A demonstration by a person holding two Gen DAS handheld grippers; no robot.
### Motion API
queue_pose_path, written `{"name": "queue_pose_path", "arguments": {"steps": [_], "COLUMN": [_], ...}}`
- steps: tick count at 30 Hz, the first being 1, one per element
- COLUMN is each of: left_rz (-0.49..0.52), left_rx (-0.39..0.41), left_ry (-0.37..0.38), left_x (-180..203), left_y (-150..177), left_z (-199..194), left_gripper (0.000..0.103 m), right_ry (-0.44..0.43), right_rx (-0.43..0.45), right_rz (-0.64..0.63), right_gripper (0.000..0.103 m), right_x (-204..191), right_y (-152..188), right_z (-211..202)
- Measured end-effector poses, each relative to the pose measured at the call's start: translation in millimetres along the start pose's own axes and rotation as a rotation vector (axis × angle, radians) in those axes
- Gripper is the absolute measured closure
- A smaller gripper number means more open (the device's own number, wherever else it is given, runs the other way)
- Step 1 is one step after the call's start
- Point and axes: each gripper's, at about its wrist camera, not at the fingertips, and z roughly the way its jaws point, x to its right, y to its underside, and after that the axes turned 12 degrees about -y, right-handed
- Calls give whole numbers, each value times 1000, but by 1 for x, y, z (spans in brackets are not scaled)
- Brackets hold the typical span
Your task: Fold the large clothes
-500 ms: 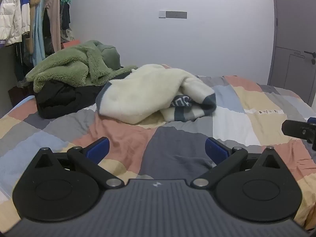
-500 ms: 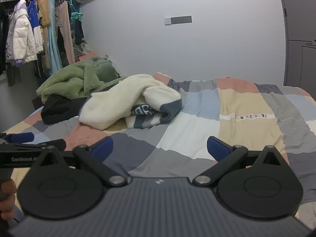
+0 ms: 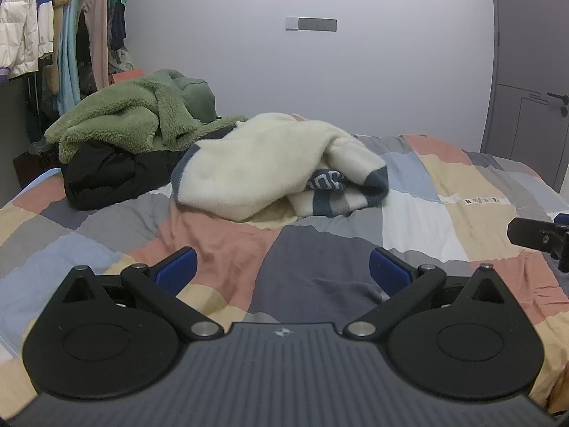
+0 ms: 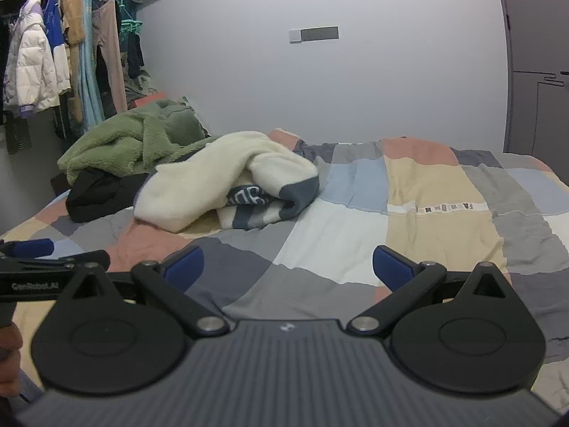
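Note:
A crumpled cream fleece garment with dark blue cuffs and stripes (image 3: 270, 167) lies on the patchwork bedspread (image 3: 320, 277); it also shows in the right wrist view (image 4: 220, 181). Behind it to the left a green fleece garment (image 3: 121, 121) lies on a black garment (image 3: 106, 178). My left gripper (image 3: 282, 272) is open and empty, low over the bed, short of the cream garment. My right gripper (image 4: 288, 267) is open and empty, to the right of the left one, also short of the garment.
A clothes rail with hanging jackets and trousers (image 4: 53, 57) stands at the far left. A grey wall (image 3: 320, 71) backs the bed and a grey door (image 3: 533, 89) is at the right. The left gripper's tip (image 4: 32, 249) shows at the left edge of the right wrist view.
Both views have shifted only slightly; the garments lie as before and both grippers stay open.

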Motion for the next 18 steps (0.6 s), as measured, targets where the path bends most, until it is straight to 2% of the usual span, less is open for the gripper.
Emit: {"name": "queue_pose_path", "arguments": {"steps": [18], "left_rz": [-1], "left_rx": [-5], "left_ry": [8], "left_x": [0], "left_y": [2], "left_z": [0], "left_gripper": [0], "right_ry": [1], "right_rx": [-6], "right_rz": [-23], "right_gripper": [0], "right_x": [-4], "right_y": [2], "right_z": [0]}}
